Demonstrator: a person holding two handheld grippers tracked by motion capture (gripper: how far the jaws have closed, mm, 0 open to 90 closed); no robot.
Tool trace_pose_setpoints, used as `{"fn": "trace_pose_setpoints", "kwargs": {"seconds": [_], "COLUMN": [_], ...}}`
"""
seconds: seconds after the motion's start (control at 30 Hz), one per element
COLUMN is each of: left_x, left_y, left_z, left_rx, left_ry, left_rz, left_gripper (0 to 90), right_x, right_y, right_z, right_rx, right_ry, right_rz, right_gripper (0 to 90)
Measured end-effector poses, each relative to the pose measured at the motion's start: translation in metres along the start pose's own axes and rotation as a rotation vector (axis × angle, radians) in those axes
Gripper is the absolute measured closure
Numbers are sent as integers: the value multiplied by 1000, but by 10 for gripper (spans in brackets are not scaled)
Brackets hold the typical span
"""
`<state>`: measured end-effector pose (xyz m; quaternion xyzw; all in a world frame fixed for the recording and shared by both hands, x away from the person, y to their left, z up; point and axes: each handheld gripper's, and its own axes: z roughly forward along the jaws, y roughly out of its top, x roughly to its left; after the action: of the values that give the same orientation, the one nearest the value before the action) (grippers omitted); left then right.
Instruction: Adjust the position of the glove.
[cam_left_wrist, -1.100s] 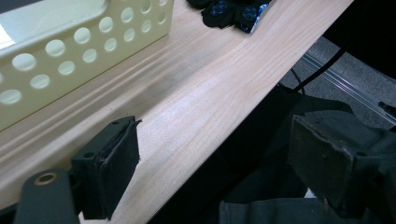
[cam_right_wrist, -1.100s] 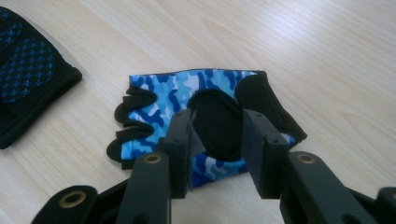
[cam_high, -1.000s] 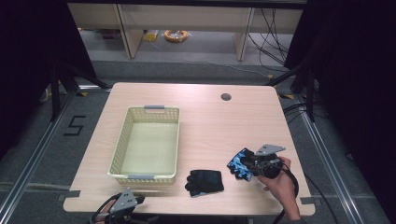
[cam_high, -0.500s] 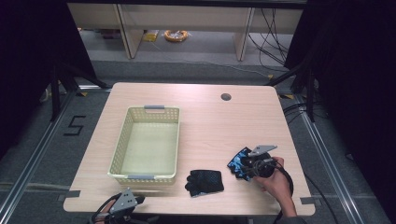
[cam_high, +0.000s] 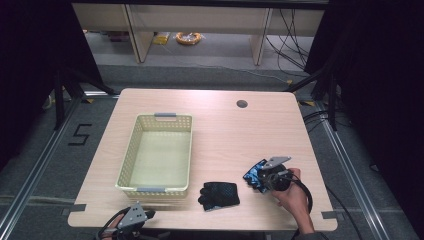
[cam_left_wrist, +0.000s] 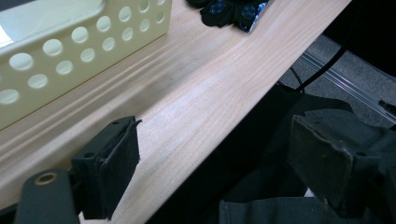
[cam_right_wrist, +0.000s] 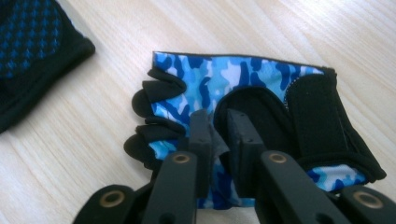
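The right gripper (cam_right_wrist: 218, 135) had come down on the blue camouflage glove (cam_right_wrist: 243, 88) and its jaws had just been closing, and there it was: a fold of the glove's fabric pinched tight between the two black pads, right in the middle of the glove. In the right gripper view the glove lay flat on the wooden table (cam_right_wrist: 327, 32), its short black-tipped fingers pointing toward the left edge of the picture and its black wrist strap off to the right. A second glove, the black glove (cam_right_wrist: 32, 56) with blue dots, lay just beside it at the upper left, the two apart, with bare wood between them.

From the high view, the right gripper (cam_high: 264, 176) sat near the table's front right corner, the person's hand (cam_high: 292, 197) wrapped around it from below, and the blue camouflage glove (cam_high: 254, 172) poked out on its left side. The black glove (cam_high: 219, 195) rested on the table (cam_high: 235, 130) between that glove and the pale yellow basket (cam_high: 131, 160), close to the basket's front right corner. The basket stood on the left half of the table.

The left gripper (cam_high: 134, 216) hung at the front edge of the table, just in front of the basket. Its own view showed its jaws spread wide apart with nothing between them, one pad over the table edge, the basket (cam_left_wrist: 70, 42) wall up to the left.
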<state>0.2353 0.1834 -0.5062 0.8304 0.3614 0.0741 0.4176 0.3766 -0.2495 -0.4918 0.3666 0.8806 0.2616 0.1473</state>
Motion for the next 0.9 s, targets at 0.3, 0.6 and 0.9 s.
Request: {"fn": "trace_pose_setpoints", "kwargs": {"seconds": [0.3, 0.6, 0.9], "left_x": [1, 2, 0], "left_y": [0, 1, 1], "left_z": [-1, -3, -2], "left_rx": [7, 11, -18], "left_ry": [-6, -19, -19], "left_rz": [2, 27, -3], "left_gripper": [161, 161, 161], "right_x": [-1, 2, 15], "right_y": [1, 8, 12], "right_z": [-14, -39, -60], "right_rx": [-78, -196, -294], "right_ry": [-12, -51, -36], "right_rz": [125, 166, 231], "right_gripper": [899, 900, 900]}}
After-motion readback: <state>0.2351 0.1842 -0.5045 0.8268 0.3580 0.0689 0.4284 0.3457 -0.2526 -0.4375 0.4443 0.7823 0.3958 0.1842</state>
